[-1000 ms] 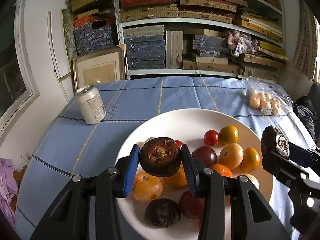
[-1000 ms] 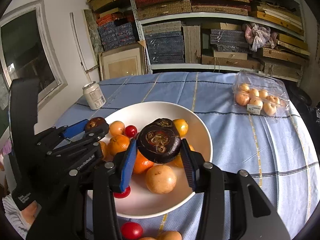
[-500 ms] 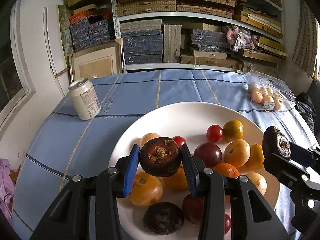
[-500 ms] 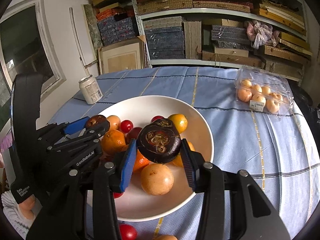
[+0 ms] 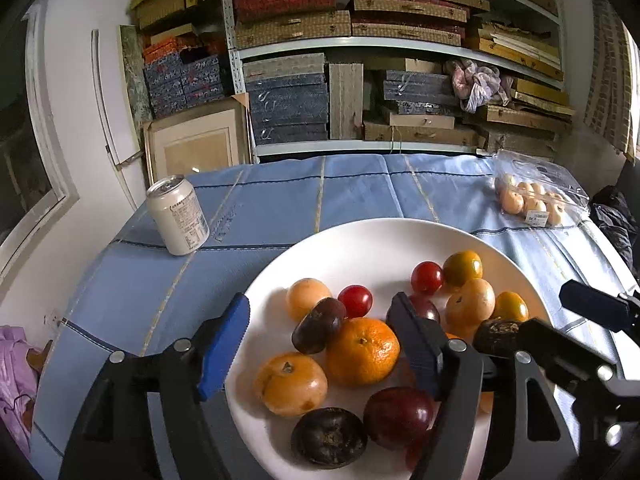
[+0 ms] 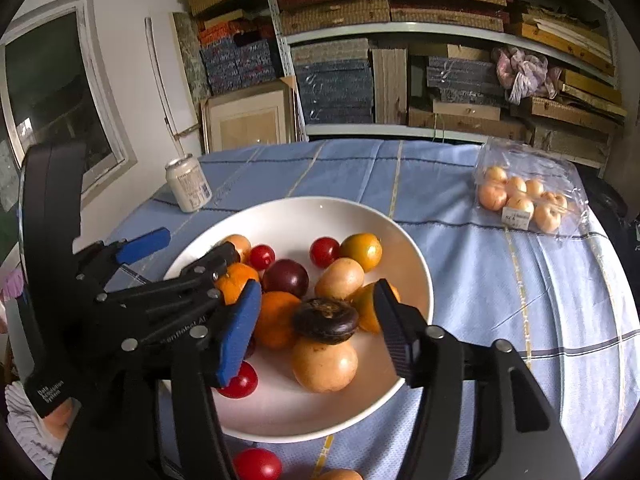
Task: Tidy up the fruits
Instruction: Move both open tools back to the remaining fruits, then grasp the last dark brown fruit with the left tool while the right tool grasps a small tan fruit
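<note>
**Both grippers spread wide over the fruit plate**

In the left wrist view, a drink can (image 5: 178,215) stands at the left of the frame on the blue tablecloth (image 5: 280,208). Lower centre, the left gripper (image 5: 320,344) is released, its blue pads wide apart and holding nothing. Between them, on the white plate (image 5: 360,240), a dark purple fruit (image 5: 318,325) leans against a bright orange mandarin (image 5: 362,351), with a red cherry tomato (image 5: 355,301) just behind it. Nearer the lower edge lie a pale orange fruit (image 5: 290,384), a blackish mangosteen (image 5: 329,437) and a dark red plum (image 5: 398,416). Right of centre sit another cherry tomato (image 5: 427,277) and a yellow-green tomato (image 5: 462,267). At the upper right, well apart from the plate, is a clear plastic pack of small pale fruits (image 5: 536,200).

In the right wrist view, the left gripper's black body fills the left side, reaching over the plate's left rim. At lower centre the right gripper (image 6: 316,334) is likewise open and empty-handed. Between its fingers a flat dark mangosteen (image 6: 326,321) rests on top of a tan round fruit (image 6: 324,364), touching neither pad. A red tomato (image 6: 256,465) lies on the cloth below the plate, at the bottom edge.
</note>
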A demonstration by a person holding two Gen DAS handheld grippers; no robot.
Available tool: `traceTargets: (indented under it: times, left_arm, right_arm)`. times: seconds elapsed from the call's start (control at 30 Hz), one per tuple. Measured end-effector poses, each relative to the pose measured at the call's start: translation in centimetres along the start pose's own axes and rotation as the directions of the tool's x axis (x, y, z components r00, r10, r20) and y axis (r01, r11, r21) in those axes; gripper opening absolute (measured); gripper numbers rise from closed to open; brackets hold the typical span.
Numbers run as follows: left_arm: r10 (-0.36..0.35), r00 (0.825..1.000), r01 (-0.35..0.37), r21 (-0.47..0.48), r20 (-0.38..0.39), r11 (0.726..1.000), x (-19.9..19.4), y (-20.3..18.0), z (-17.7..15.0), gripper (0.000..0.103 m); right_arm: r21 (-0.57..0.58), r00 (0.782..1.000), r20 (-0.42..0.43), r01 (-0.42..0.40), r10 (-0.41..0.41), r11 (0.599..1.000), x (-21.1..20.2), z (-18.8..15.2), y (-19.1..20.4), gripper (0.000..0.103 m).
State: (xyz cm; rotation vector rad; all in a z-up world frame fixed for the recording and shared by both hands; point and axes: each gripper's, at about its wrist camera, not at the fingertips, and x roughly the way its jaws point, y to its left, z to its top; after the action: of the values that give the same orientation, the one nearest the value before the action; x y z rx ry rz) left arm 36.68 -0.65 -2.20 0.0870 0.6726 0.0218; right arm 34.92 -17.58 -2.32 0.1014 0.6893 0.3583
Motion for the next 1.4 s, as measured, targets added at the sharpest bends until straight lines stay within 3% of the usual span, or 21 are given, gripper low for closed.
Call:
traceTargets:
  times: [0.17, 0.3, 0.4, 0.53, 0.67, 0.83, 1.03, 1.13, 1.2, 1.3, 1.4]
  left_arm:
    - [-0.02, 1.0, 0.021, -0.045, 0.01, 0.999, -1.7, 1.2, 1.1, 0.079]
    - [-0.078, 0.997, 0.08, -0.102, 0.022, 0.992, -5.0, 2.4, 2.0, 0.079]
    - [-0.103, 0.994, 0.105, -0.088, 0.031, 0.991, -8.1, 2.5, 0.4, 0.079]
    - [-0.118, 0.993, 0.116, -0.054, -0.029, 0.992, -10.6, 1.8, -4.6, 0.079]
    - [-0.211, 0.974, 0.211, -0.016, -0.082, 0.977, -12.1, -0.2, -9.6, 0.079]
    - [-0.219, 0.973, 0.228, 0.143, -0.077, 0.963, -13.6, -4.1, -13.6, 0.079]
    - [-0.227, 0.97, 0.24, 0.179, -0.091, 0.954, -12.4, -5.7, -14.3, 0.079]
    - [-0.225, 0.966, 0.243, 0.157, -0.127, 0.957, -11.1, -5.5, -14.3, 0.075]
    - [-0.226, 0.963, 0.248, 0.146, -0.148, 0.958, -10.4, -5.3, -14.3, 0.062]
    - [-0.247, 0.954, 0.269, 0.127, -0.169, 0.955, -9.4, -5.4, -14.0, 0.061]
    - [-0.226, 0.961, 0.25, 0.157, -0.159, 0.955, -9.3, -5.9, -14.0, 0.058]
  right_arm:
    - [0.035, 0.995, 0.098, -0.024, 0.021, 0.999, -4.0, 1.4, -0.2, 0.057]
    - [0.034, 0.98, 0.2, -0.033, 0.025, 0.999, -9.4, 2.4, 0.3, 0.068]
    - [0.003, 0.966, 0.257, -0.035, 0.033, 0.999, -13.7, 1.2, 1.1, 0.072]
    - [-0.007, 0.962, 0.273, 0.001, 0.001, 1.0, -16.4, -3.2, 1.0, 0.073]
    - [0.074, 0.971, 0.24, 0.003, -0.021, 0.997, -16.7, -8.1, -1.2, 0.073]
    - [0.157, 0.981, 0.179, 0.046, -0.074, 0.987, -15.9, -12.3, -4.0, 0.074]
    - [0.219, 0.979, 0.194, 0.016, -0.059, 0.976, -16.3, -12.5, -5.5, 0.079]
    - [0.219, 0.979, 0.196, 0.011, -0.055, 0.976, -16.4, -12.5, -5.6, 0.079]
    - [0.22, 0.979, 0.198, 0.01, -0.055, 0.976, -16.3, -12.1, -5.4, 0.08]
    - [0.226, 0.98, 0.19, 0.01, -0.054, 0.974, -16.2, -12.1, -5.5, 0.081]
    - [0.228, 0.983, 0.177, 0.015, -0.056, 0.974, -15.9, -12.2, -5.5, 0.081]
